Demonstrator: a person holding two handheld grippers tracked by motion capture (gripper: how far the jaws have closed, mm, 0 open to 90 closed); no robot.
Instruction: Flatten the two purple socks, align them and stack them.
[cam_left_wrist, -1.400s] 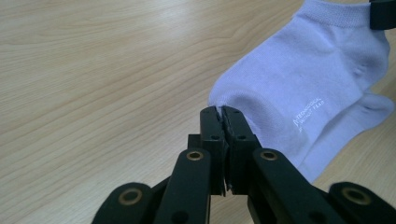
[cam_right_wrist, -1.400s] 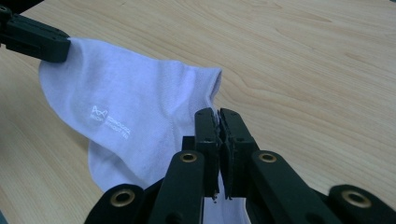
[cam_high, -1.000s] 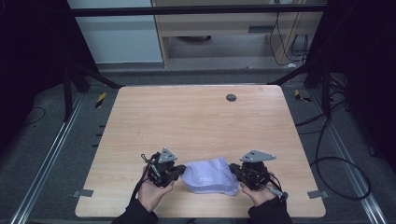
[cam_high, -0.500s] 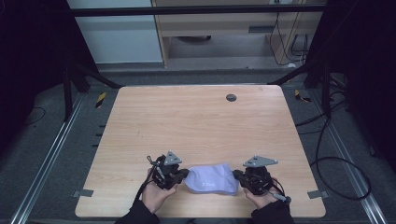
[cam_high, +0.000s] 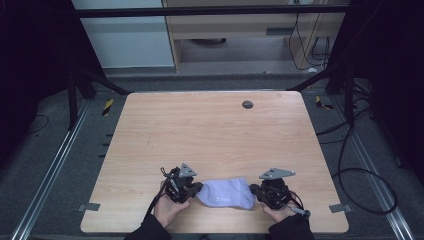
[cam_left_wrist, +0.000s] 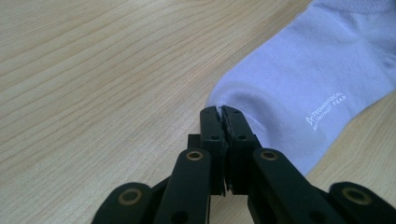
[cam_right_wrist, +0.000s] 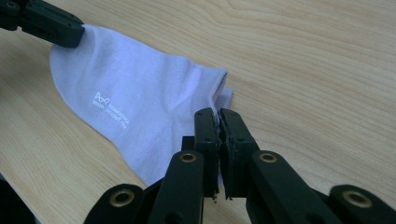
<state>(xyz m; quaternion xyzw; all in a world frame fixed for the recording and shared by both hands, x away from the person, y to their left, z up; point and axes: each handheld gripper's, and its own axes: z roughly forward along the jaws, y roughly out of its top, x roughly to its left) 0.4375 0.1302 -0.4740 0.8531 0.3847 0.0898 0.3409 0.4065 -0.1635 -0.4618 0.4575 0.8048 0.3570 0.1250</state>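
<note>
Sock (cam_high: 226, 192) between two clamped hand-held grippers

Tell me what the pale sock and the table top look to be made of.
Sock: fine knit fabric, matte pale lilac, likely cotton or a synthetic blend; a ribbed weave shows near its opening and white lettering is printed on it. Table top: light wood or a wood-look laminate, smooth with a slight sheen; long grain lines run across it, so which of the two is unclear.

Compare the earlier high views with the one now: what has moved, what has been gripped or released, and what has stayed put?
Both grippers, left and right, drew toward the near edge, and the sock came with them, now flatter and stretched between them. Nothing was released; each stays shut on a sock end. The table is unchanged.
</note>
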